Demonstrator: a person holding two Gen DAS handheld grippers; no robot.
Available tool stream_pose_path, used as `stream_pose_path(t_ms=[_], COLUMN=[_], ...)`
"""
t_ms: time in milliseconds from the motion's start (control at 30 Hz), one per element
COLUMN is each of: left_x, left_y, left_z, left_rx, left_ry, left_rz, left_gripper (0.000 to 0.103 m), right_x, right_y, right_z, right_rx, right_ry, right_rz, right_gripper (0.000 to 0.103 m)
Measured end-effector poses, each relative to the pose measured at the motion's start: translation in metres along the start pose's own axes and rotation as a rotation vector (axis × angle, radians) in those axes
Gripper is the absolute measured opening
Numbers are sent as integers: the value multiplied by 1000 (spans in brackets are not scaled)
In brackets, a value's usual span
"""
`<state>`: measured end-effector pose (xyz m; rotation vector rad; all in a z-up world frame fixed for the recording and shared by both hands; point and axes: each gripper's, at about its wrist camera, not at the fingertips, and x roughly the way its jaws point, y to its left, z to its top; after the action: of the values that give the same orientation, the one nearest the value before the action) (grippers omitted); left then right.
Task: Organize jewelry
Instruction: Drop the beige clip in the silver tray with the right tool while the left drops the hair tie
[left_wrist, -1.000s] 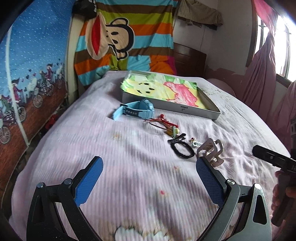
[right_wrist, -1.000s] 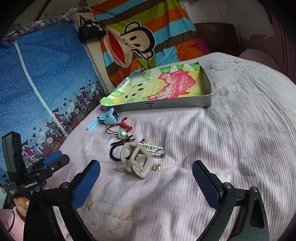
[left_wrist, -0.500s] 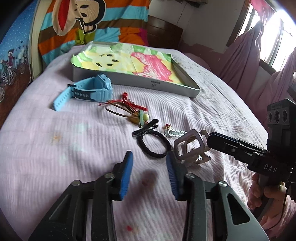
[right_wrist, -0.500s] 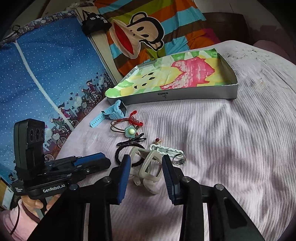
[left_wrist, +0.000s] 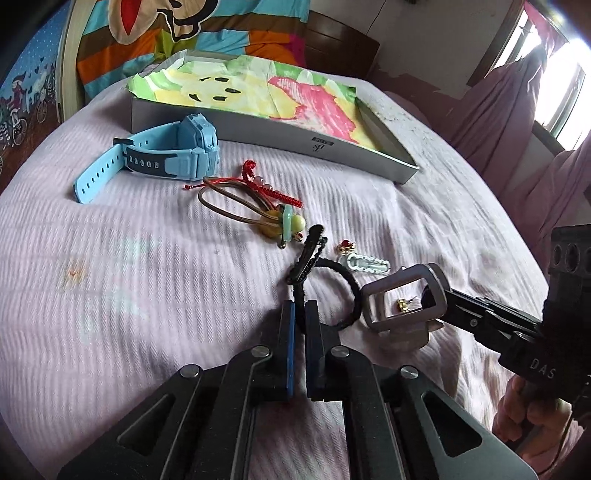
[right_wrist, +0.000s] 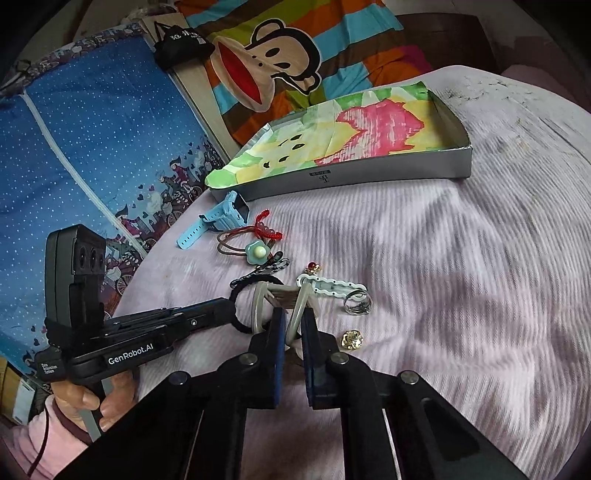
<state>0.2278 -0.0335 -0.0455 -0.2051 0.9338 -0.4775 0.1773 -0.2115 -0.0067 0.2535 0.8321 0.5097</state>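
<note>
The left gripper (left_wrist: 299, 306) has just been closing and now pinches the black hair tie (left_wrist: 345, 295), which lies on the lilac bedspread (left_wrist: 110, 258). The right gripper (right_wrist: 293, 317) has also just closed, on the beige claw clip (right_wrist: 275, 301) (its frame stands up above the cloth). The open box (right_wrist: 369, 179) with the coloured lining lies at about twelve o'clock from both, and the blue watch (left_wrist: 162, 157) lies at about eleven o'clock.

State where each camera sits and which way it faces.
Left wrist: on the left gripper, facing down across the bed toward the box; jaws just closed on the black hair tie.
Right wrist: on the right gripper, facing likewise; jaws just closed on the hair claw; a hand holding the left gripper shows left.
Shared: box, blue watch, both grippers.
</note>
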Motion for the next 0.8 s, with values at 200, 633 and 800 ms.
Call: stream_pose_path(t_ms=[200, 633, 800], left_x=[-17, -62, -71], left_y=[-6, -23, -26], left_z=[-4, 18, 55], left_rx=[9, 20, 50], left_ry=[-37, -236, -371], left_rz=[-4, 74, 152], left_gripper=[2, 2, 2], right_x=[-19, -27, 3], right_y=[9, 18, 21], right_z=[-1, 56, 107], right_rx=[-29, -127, -120], right_ry=[-66, -236, -289], right_rz=[9, -84, -100], right_gripper=[5, 5, 5])
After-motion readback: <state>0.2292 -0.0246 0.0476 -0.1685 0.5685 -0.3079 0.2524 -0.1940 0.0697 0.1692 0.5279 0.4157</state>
